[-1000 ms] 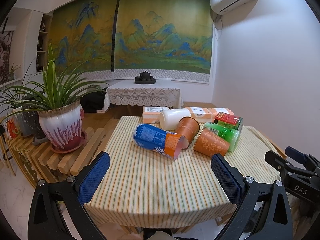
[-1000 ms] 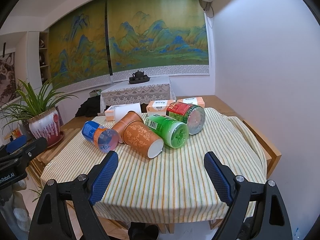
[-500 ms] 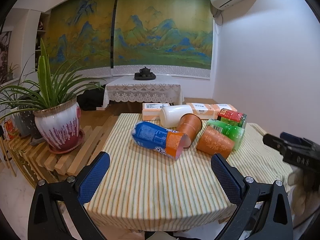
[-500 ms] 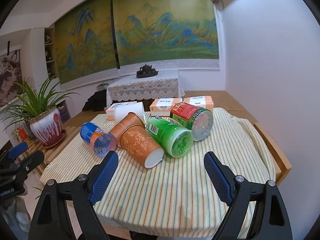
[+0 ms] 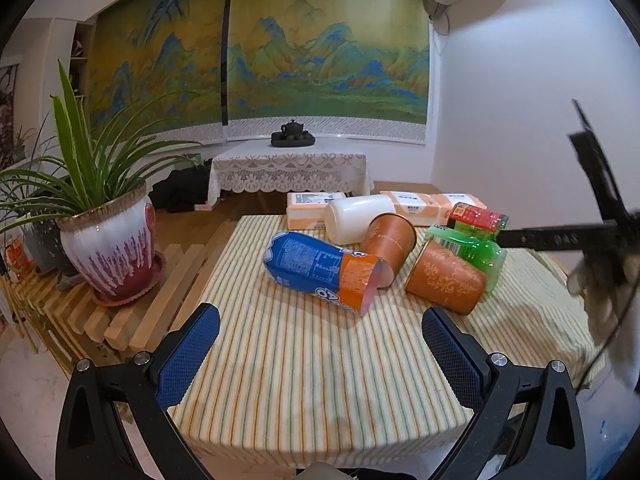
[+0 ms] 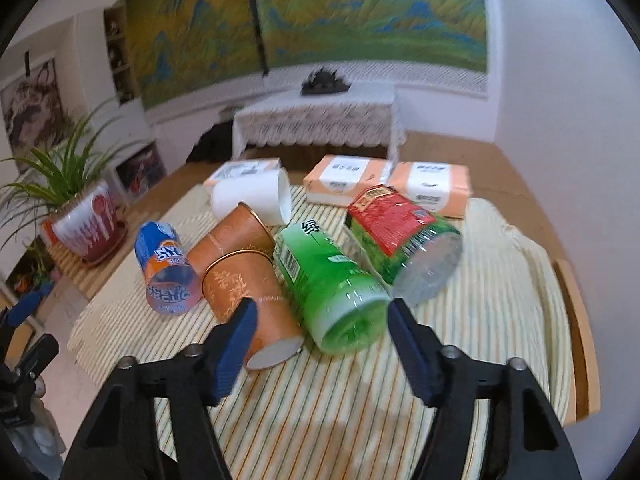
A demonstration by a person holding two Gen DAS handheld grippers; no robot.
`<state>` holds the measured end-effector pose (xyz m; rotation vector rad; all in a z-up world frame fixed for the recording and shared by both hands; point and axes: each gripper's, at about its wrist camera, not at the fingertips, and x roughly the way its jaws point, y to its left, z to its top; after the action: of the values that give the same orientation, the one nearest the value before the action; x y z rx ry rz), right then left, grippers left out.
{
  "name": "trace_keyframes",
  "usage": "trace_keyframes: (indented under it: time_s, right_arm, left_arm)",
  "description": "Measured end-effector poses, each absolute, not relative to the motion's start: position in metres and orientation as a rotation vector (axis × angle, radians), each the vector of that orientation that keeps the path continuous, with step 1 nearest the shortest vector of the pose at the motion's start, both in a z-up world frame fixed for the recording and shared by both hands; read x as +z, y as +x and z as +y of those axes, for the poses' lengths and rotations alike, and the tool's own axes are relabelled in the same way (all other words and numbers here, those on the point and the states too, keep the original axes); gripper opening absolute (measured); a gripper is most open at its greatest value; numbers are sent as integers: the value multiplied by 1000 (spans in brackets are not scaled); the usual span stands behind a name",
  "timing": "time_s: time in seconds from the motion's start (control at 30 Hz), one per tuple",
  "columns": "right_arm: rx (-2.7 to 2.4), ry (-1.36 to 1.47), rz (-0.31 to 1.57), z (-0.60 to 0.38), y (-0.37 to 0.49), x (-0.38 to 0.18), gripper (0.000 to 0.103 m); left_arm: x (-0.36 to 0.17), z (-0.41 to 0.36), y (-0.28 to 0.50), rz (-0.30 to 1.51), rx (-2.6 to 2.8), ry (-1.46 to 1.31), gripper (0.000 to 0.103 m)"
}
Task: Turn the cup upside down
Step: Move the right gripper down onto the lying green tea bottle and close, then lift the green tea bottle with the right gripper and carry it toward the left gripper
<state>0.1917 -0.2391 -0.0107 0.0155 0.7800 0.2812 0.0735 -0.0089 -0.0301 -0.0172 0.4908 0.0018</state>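
Observation:
Several cups lie on their sides in a cluster on the striped tablecloth. A blue and orange cup lies leftmost, two orange paper cups beside it, then a green cup, a red and green cup and a white cup behind. My right gripper is open, low over the table, with the green cup's bottom just beyond its fingertips. My left gripper is open and empty, back near the front edge. The right gripper's body shows blurred in the left wrist view.
Three tissue packs lie along the table's far edge. A potted plant stands on a slatted wooden bench to the left. Behind is a lace-covered table with a tea set, and a white wall on the right.
My right gripper has moved forward and down toward the green cup, and its view is now blurred. The left gripper has stayed nearly still. Both remain open.

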Motion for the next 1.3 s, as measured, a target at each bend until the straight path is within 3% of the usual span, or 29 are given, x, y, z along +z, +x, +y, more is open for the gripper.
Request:
trace_keyframes:
  time_s: [0.27,0.57,0.87,1.3]
  right_arm:
    - [374,-147,981,-211,256,-22,52]
    - [387,-252,1073,-196,288,-40,52]
    - [433,-269,1123,-195,296,-50,57]
    - [392,-272,1060,-195,284,-34,56]
  left_arm:
    - [-36,6,84,510,31,-29,102]
    - [-43,20,96,529,43,-53,102]
    - [-47,18,102,540,37,-59,102]
    - [-44,19,97,527,44,-55,102]
